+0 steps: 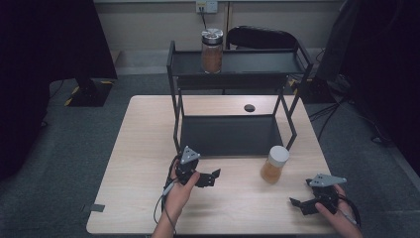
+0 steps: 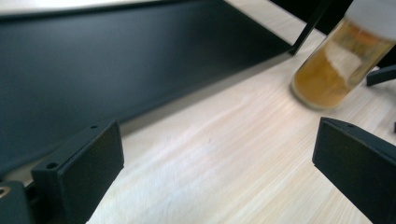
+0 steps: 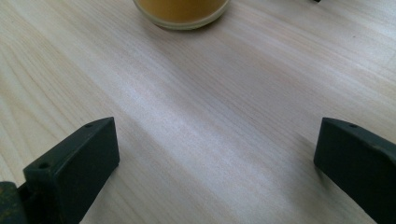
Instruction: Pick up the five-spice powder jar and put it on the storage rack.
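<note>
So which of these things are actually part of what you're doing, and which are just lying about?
Likely part of the job:
- white-lidded jar on the table, between both open grippers
- black two-tier rack
- silver-lidded jar on its top shelf

Just lying about:
- round hole in the tabletop
- tape at the table's edge

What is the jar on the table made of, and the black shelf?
The jar looks like clear glass or plastic, shiny, its orange filling showing through; the white lid is probably plastic. The black shelf looks like matte painted metal: thin bars and flat trays.
</note>
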Tool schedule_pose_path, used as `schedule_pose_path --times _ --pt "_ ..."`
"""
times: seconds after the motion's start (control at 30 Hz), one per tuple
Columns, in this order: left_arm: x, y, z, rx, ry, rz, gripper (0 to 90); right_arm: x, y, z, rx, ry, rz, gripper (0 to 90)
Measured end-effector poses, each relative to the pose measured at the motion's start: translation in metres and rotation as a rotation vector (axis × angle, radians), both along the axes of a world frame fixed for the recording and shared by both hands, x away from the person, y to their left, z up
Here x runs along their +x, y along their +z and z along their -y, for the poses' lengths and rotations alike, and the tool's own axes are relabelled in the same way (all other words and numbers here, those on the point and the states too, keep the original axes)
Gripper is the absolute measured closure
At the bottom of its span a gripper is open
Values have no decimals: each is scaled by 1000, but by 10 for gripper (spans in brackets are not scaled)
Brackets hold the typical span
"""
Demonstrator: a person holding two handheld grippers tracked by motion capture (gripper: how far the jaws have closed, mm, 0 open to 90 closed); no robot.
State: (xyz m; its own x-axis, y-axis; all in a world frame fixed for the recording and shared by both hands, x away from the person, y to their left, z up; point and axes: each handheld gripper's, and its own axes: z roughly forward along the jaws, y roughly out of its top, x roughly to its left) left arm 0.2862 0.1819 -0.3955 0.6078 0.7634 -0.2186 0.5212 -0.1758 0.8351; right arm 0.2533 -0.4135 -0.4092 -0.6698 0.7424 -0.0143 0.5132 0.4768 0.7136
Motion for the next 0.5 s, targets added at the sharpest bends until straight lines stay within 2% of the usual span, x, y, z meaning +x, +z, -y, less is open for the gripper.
schedule_pose_path --times 0.2,0.33,0.5 --pt "-8 -16 -2 39 23 -26 16 0 0 0 0 0 0 0" --pt "-13 -22 -4 81 37 -38 16 0 0 0 0 0 0 0" --pt "-16 -24 -3 158 55 -46 16 0 0 0 0 0 0 0"
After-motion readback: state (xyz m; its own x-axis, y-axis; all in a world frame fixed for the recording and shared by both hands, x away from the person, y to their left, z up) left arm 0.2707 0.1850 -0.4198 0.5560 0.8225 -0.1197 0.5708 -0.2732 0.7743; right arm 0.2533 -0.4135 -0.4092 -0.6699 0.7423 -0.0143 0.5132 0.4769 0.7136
